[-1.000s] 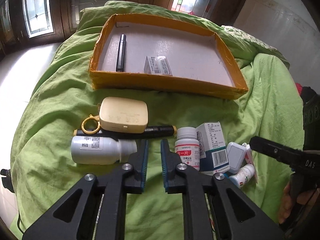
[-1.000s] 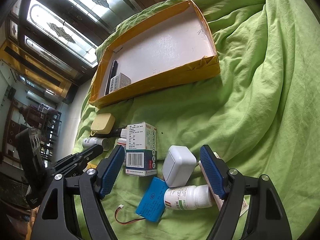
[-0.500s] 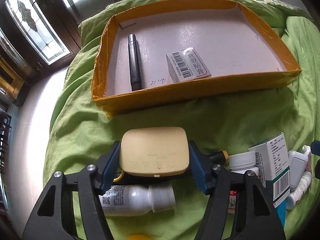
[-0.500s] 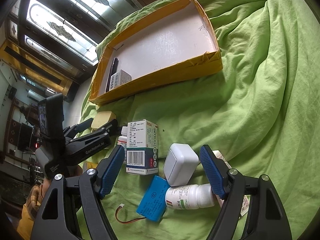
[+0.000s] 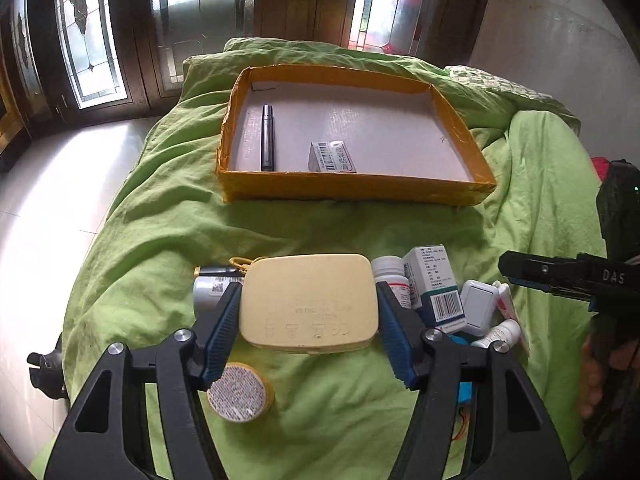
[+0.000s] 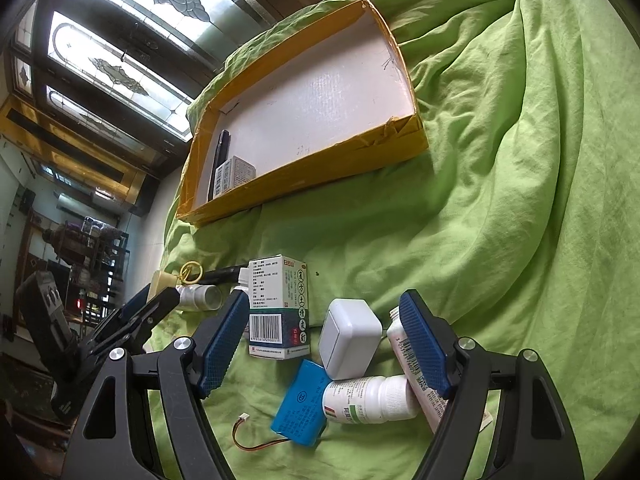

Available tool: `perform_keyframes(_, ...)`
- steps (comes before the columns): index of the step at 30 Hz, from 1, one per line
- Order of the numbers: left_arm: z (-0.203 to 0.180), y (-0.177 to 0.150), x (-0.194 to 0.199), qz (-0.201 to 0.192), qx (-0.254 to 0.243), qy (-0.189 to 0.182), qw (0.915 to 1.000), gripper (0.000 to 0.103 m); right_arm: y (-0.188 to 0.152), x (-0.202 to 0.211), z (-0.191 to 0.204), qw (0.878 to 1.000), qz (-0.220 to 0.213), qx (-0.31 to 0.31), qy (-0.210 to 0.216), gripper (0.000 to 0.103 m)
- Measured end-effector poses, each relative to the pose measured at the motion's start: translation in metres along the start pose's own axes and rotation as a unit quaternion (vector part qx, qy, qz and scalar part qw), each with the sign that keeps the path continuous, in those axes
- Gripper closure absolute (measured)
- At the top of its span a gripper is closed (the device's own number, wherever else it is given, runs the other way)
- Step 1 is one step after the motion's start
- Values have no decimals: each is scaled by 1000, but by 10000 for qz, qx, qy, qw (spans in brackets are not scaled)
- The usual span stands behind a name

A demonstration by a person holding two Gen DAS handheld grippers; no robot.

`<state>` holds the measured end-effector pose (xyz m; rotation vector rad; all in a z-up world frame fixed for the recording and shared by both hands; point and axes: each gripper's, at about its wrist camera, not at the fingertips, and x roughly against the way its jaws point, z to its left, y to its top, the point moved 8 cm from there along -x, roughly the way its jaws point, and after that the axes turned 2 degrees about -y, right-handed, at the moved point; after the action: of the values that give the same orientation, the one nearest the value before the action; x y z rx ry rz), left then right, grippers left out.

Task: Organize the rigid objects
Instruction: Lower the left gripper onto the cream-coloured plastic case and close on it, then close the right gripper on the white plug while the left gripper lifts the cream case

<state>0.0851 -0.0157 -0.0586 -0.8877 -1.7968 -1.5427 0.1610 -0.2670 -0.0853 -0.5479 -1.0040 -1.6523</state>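
My left gripper [image 5: 309, 326] is shut on a cream rounded case [image 5: 309, 304] and holds it above the green cover, near the pile. An orange-walled cardboard tray [image 5: 352, 186] lies beyond, holding a black pen [image 5: 267, 142] and a small barcode box [image 5: 332, 157]. My right gripper [image 6: 326, 346] is open and empty over a grey-white adapter [image 6: 349, 338], a white bottle [image 6: 370, 399], a blue battery pack [image 6: 300, 402] and a tall medicine box [image 6: 278, 304]. The tray also shows in the right wrist view [image 6: 304, 176].
A white bottle [image 5: 208, 286], a black marker with a yellow ring [image 5: 218, 270] and a round yellow tin [image 5: 239, 392] lie on the green bedcover [image 5: 160, 232]. A tube [image 6: 416, 376] lies by the right finger. Floor and windows lie beyond the left edge.
My left gripper opened, closed on the cream case and lifted it back from the tray. My right gripper stayed open over the pile.
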Motion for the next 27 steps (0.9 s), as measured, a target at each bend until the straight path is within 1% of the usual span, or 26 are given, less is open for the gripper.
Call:
perform_keyframes(1,0,-4,2,0,38,-42,10000,39,-2,-1,2,10000,40,23,36,38)
perform_keyframes(3,-2,-9,2,-4,47,-101,9999,39,-6,-4,8,9997,168,67,142,45)
perform_keyframes(4,-2,-9,2,-2,52,-108,9999,39,-10,-5,10,9995,227,45,197,47)
perform_keyframes(7,-5,-8,2,-52,103,-171,9998,39,-18,-6,11,9992,339,-28,214,47)
perform_keyframes(11,-4,-11,0,23,133,-192,9997,39,-28,-16,-2,9982,560,-167,-142,47)
perform_keyframes(12,-4,-11,-1,46,146,-209,9997,39,-30,-20,-6,9975,649,-230,-174,47)
perform_keyframes(14,-4,-11,-2,46,139,-220,9997,39,-34,-27,-12,9960,787,-410,-96,47)
perform_keyframes(16,-5,-12,-4,47,121,-229,9997,39,-34,-32,-13,9949,837,-549,109,47)
perform_keyframes(17,-6,-12,-5,60,109,-232,9997,39,-34,-34,-12,9947,842,-571,144,47)
perform_keyframes(20,-7,-14,-7,99,88,-225,9997,39,-32,-38,-10,9956,840,-405,40,50)
perform_keyframes(22,-8,-14,-8,97,74,-228,9997,39,-33,-41,-10,9956,873,-339,-6,60)
perform_keyframes(23,-8,-14,-8,94,66,-223,9997,39,-33,-41,-9,9956,870,-338,6,62)
perform_keyframes(25,-8,-14,-9,109,50,-205,9997,39,-33,-39,-9,9961,830,-296,0,74)
perform_keyframes(27,-8,-15,-11,132,35,-172,9998,39,-31,-35,-11,9969,752,-215,-81,81)
